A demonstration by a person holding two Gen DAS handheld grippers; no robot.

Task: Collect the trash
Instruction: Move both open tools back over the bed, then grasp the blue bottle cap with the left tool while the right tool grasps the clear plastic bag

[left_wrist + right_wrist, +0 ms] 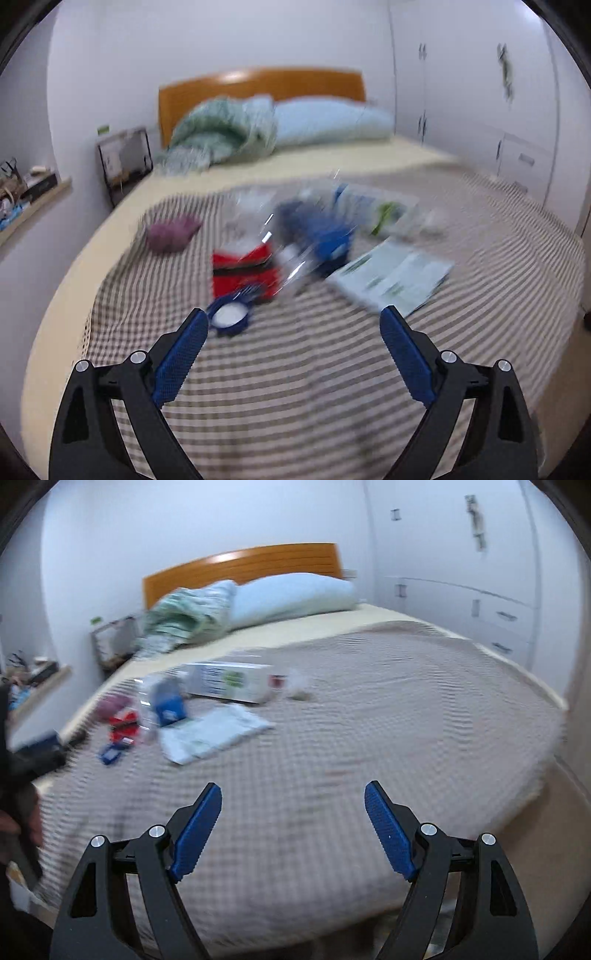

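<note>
1. Risk — the clear plastic bottle (295, 236) leans among the red box (245, 271) and leaflet (391, 275); a hasty pinch may let it slip away.
2. Left gripper (293, 328) — fingers spread wide, holding nothing, above the striped blanket (295, 369) near the trash.
3. Right gripper (293, 805) — likewise wide, empty, well apart from it.

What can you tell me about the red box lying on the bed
The red box is a small carton, seemingly cardboard, with a dark band across its middle and a pale top edge. It lies on the striped bedspread among the litter, with a round blue lid at its near edge and crinkled clear plastic behind it. Motion blur hides any print.
</note>
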